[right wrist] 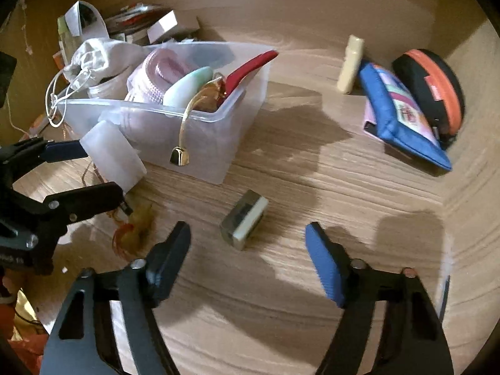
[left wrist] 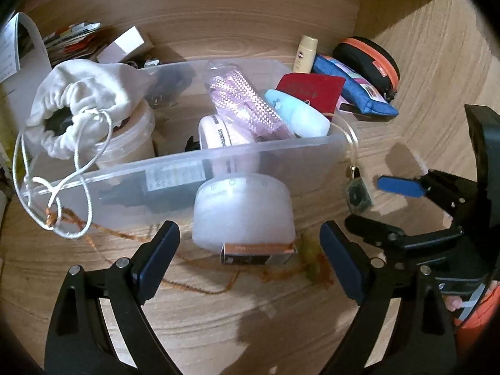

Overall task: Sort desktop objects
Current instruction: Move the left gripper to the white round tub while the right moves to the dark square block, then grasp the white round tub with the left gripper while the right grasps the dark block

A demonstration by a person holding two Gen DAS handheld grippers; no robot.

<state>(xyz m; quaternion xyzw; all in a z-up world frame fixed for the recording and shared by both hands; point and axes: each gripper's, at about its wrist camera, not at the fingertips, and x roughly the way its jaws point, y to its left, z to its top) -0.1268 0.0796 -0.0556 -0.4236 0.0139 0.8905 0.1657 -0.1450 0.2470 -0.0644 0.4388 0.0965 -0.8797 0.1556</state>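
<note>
A clear plastic bin (left wrist: 281, 156) holds a pink patterned bag, a pale blue tube, a red card case and a white tub. In front of it a white translucent roll (left wrist: 243, 212) rests on a small orange-and-black box (left wrist: 257, 253). My left gripper (left wrist: 250, 243) is open, its fingers on either side of the roll without touching it. A small grey block with a pale face (right wrist: 245, 218) lies on the wooden desk. My right gripper (right wrist: 247, 239) is open, and the block's near end lies between its tips, clear of both pads. The left gripper (right wrist: 104, 175) also shows at the left of the right wrist view.
A white drawstring bag (left wrist: 81, 106) sits on a tub at the bin's left end. A blue pouch (right wrist: 403, 115), a black-and-orange case (right wrist: 437, 93) and a cream bottle (right wrist: 351, 62) lie at the back right. Orange string (left wrist: 193, 284) and a yellow tangle (right wrist: 134, 231) lie near the roll. A gold charm (right wrist: 179, 156) hangs over the bin rim.
</note>
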